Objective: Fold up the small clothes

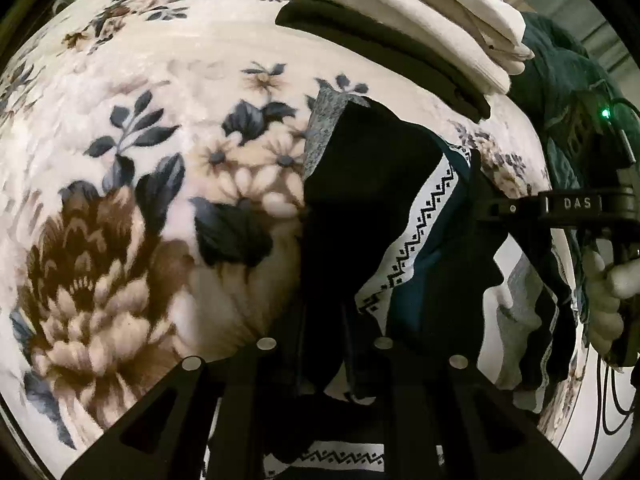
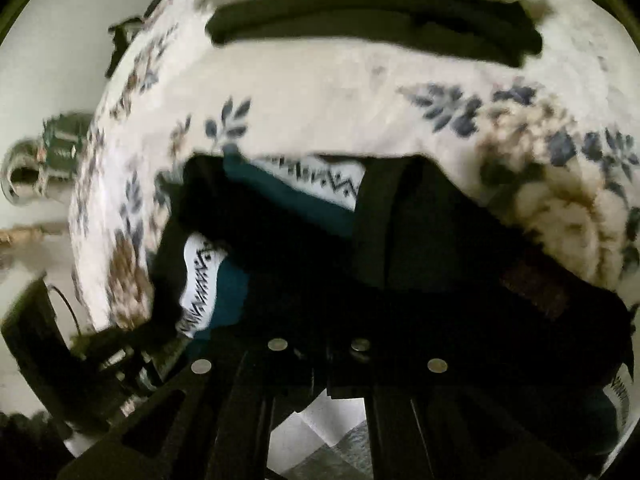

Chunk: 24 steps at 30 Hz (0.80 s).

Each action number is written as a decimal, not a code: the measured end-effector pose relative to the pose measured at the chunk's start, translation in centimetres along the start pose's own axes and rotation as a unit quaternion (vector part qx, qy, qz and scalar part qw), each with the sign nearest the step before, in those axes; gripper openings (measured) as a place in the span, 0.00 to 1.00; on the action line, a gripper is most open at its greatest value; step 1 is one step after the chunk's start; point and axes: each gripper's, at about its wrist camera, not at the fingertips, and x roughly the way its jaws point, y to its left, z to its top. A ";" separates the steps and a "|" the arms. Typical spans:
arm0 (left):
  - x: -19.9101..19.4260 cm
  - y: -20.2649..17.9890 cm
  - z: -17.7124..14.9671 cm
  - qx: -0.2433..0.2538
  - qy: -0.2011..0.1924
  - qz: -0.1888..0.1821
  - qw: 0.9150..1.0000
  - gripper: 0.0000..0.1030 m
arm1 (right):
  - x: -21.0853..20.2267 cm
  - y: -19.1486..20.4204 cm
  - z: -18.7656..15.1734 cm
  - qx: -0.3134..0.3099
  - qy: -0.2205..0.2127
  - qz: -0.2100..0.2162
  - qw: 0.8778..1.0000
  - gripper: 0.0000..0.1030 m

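Both your grippers pinch the dark teal-and-black garment with the white zigzag band (image 1: 404, 240): left gripper (image 1: 324, 354) at one end, right gripper (image 2: 320, 350) at the other. It hangs between them above the floral blanket (image 1: 140, 160); no containers show, only folded cream and black clothes (image 1: 420, 28) beyond.

Left gripper (image 1: 326, 350) clamped on black garment with white zigzag-patterned band (image 1: 376, 208), cloth draped over cream floral fleece blanket (image 1: 168, 184). Right gripper (image 1: 516, 208) pinches same garment's far edge. Folded stack of cream and black clothes (image 1: 404, 28) behind, well apart.
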 end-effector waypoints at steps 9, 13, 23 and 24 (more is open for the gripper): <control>-0.8 -0.7 6.5 -0.010 -0.013 -0.028 0.999 0.29 | -7.0 -5.5 -5.6 0.126 -0.040 -0.002 0.991 0.65; 4.2 -2.4 9.5 0.043 0.023 0.010 0.999 0.29 | -7.5 -8.9 -10.9 0.190 -0.024 0.047 0.980 0.65; 5.1 -2.5 11.3 0.059 0.027 0.061 0.996 0.34 | -5.9 -13.0 -15.0 0.243 -0.057 -0.061 0.966 0.58; 4.2 -3.1 11.0 0.072 0.015 0.080 0.994 0.41 | -6.3 -12.6 -15.4 0.242 -0.058 -0.071 0.966 0.60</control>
